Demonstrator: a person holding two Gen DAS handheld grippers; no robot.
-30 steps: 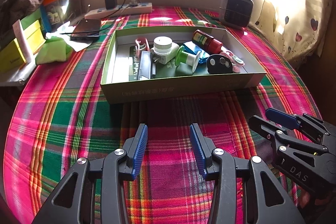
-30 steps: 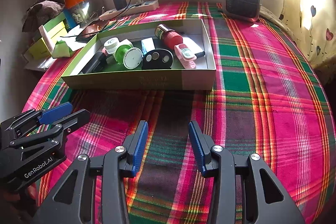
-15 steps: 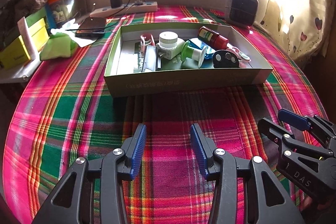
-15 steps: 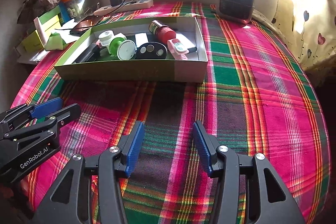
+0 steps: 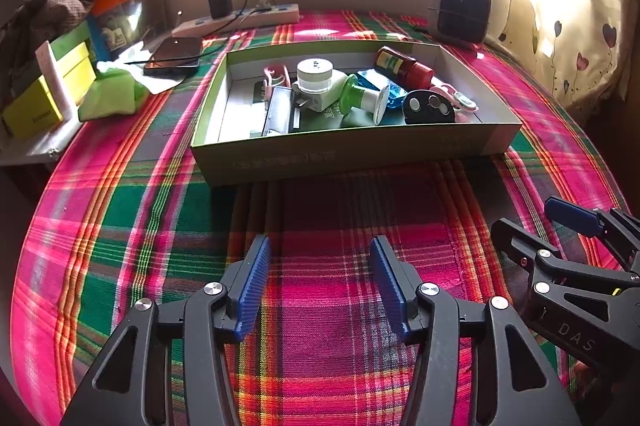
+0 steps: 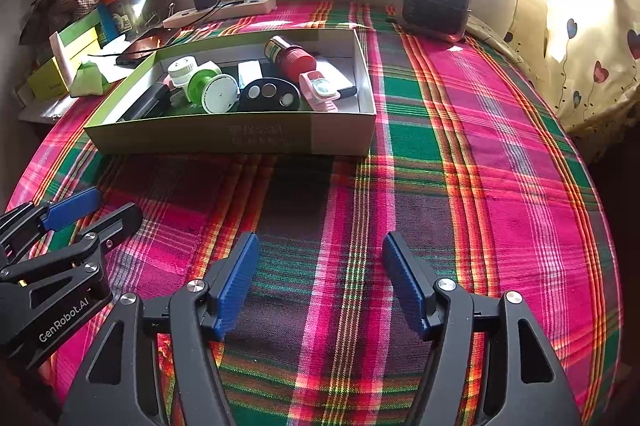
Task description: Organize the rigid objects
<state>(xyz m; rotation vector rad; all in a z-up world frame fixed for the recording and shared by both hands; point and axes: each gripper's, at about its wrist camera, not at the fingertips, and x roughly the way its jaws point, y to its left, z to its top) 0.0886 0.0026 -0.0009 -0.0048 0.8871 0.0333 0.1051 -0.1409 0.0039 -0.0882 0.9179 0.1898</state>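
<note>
Status: apparently near complete. Every small rigid item in view lies inside the shallow cardboard box (image 5: pixel 344 156), upper centre of the left wrist frame; none lies loose on the plaid cloth (image 5: pixel 132 226) around it. What is left, if anything, is tidying within the box, where pieces overlap.

Contents, left to right in the left wrist frame:
- flat black bar-shaped item (image 5: pixel 277 110), matte
- white plug-in unit with round cap (image 5: pixel 316 80), smooth plastic
- green and white spool (image 5: pixel 366 99), on its side
- red cylindrical bottle with green label (image 5: pixel 404 67), lying down
- black oval piece with three round insets (image 5: pixel 429 104), glossy
- pink clip-like item (image 6: pixel 320 91), ribbed, lower right corner of the box in the right wrist frame

Tools: left gripper (image 5: pixel 316 284), lower centre, jaws just widened, nothing between the ridged blue pads. Right gripper (image 6: pixel 320 280), likewise just widened, empty. Both hang above bare cloth, well apart from the box.
</note>
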